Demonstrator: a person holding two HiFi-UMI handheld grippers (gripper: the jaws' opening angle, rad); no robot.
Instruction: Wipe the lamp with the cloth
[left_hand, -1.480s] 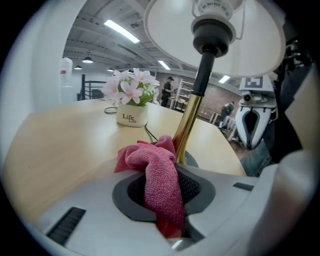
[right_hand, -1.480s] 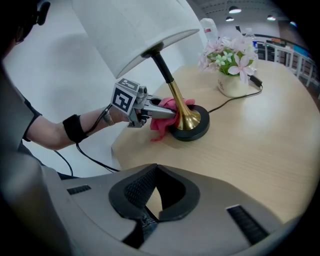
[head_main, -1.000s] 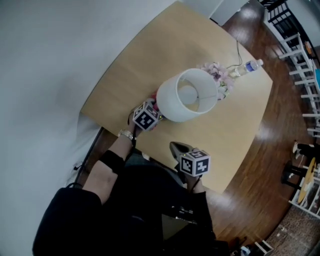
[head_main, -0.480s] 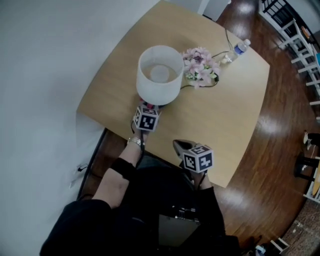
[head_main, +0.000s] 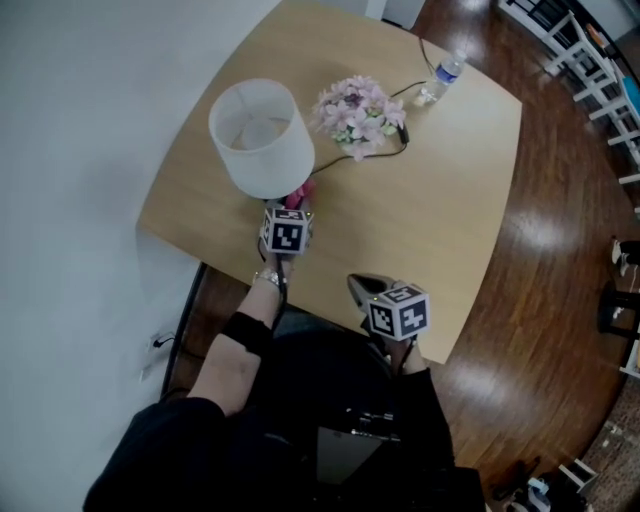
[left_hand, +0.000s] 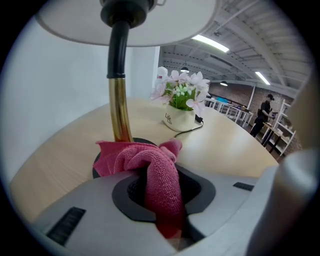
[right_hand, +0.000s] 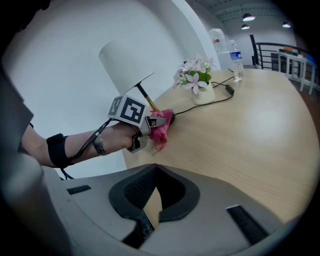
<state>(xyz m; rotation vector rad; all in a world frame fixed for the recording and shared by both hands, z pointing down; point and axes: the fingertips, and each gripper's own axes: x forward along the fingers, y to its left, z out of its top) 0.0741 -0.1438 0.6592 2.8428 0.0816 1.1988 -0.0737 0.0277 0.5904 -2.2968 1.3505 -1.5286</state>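
The lamp (head_main: 262, 140) stands on the pale wooden table (head_main: 450, 210), close to the table's left edge in the head view. Its shade (head_main: 255, 120) is white, a drum a little wider at the bottom and open on top. In the left gripper view the stem (left_hand: 119, 107) comes down from under the shade. It is black in the upper part and shiny brass below, and it ends in a flat round black base (left_hand: 96, 169).

The cloth (left_hand: 160, 175) is bright pink, with a fine looped weave like microfibre. It is crumpled. One part hangs as a thick fold and the rest spreads over the base, just in front of the foot of the stem.

The left gripper (left_hand: 160, 200) has its jaws partly closed, and they pinch the hanging fold of the cloth. It points down at the lamp's base, under the rim of the shade.

The right gripper (right_hand: 151, 215) has its jaws pressed together with nothing between them. It hangs over the near edge of the table, well apart from the lamp.

Behind the lamp there are pink and white flowers (head_main: 355, 108) in a small white pot, with a black cable (head_main: 385, 150) beside them. A plastic bottle (head_main: 440, 78) stands further back on the table.
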